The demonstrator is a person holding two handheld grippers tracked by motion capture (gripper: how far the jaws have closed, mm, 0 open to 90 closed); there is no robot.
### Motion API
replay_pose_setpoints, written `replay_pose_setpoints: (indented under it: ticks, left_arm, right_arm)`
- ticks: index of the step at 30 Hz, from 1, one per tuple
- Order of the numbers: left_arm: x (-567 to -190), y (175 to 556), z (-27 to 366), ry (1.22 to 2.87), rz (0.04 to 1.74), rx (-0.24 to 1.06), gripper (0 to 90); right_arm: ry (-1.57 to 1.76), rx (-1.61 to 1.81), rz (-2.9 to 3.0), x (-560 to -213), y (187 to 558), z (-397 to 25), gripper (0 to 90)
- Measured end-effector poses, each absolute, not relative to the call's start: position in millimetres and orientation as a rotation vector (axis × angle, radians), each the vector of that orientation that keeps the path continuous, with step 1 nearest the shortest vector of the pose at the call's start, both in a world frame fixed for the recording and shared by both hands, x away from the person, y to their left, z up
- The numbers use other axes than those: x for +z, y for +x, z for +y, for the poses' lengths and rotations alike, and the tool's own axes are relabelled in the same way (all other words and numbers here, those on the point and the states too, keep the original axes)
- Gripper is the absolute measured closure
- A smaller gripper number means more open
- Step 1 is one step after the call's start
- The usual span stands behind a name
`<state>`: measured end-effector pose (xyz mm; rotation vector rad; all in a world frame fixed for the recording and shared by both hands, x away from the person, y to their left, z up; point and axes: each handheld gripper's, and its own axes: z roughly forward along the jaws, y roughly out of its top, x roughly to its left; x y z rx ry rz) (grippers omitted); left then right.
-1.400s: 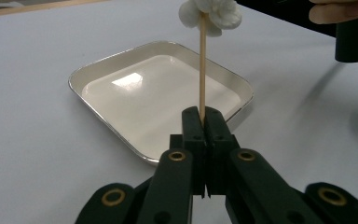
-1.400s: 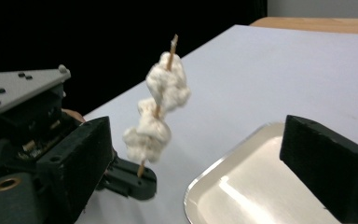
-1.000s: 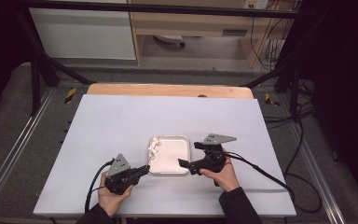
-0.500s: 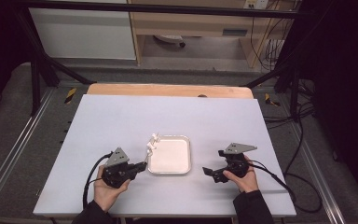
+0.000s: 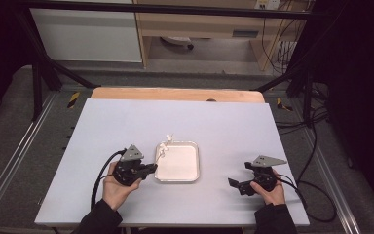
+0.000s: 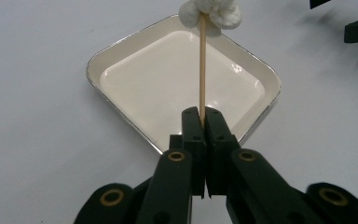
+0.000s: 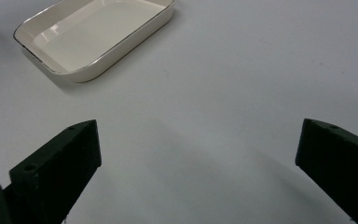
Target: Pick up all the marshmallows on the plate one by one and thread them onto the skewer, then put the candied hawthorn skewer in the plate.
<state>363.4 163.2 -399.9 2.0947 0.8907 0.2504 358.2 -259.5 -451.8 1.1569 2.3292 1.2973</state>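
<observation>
The left tool (image 6: pixel 203 122) is clenching the lower end of a thin wooden skewer (image 6: pixel 201 70), its two jaws pressed flat together with the stick pinched between them. The skewer is running away from the jaws over the white tray (image 6: pixel 121 56), and a white, soft-looking lump (image 6: pixel 209 11) is sitting impaled at its far end, above the tray's far rim. In the high view the left tool (image 5: pixel 152 167) is lying just beside the tray's (image 5: pixel 195 145) left edge, with the skewer (image 5: pixel 161 152) rising over the near-left corner and the lump (image 5: pixel 168 139) hanging past the rim.

Judgement on the step in hand: the loaded skewer appears due to be laid into the tray. To do that well, the grip should remain firm on the stick's end, the wrist should tip the stick down so that the lump is coming inside the rim, not resting on it, and release should wait until the stick is lying supported on the tray floor.

The right tool (image 7: pixel 198 158) is released, jaws standing wide apart over bare surface (image 7: pixel 242 84), with the tray (image 7: pixel 121 46) well off ahead and to one side. In the high view the right tool (image 5: pixel 236 185) is resting low, well apart from the tray.

Pose: the left hand (image 5: pixel 117 187) is cupping its tool from below, forearm coming up from the near edge; the right hand (image 5: pixel 270 190) is sitting close to the near edge, idle.
</observation>
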Motion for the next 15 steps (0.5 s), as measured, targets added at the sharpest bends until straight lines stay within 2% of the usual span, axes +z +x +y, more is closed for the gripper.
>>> replay_pose_setpoints:
  ticks: [15]
  left_arm:
    - [-406.4,388.6,129.4,2.232,0.980,0.241,88.7]
  right_arm:
    - [1.139,1.259,2.346,-457.7,351.1,-269.4,0.7]
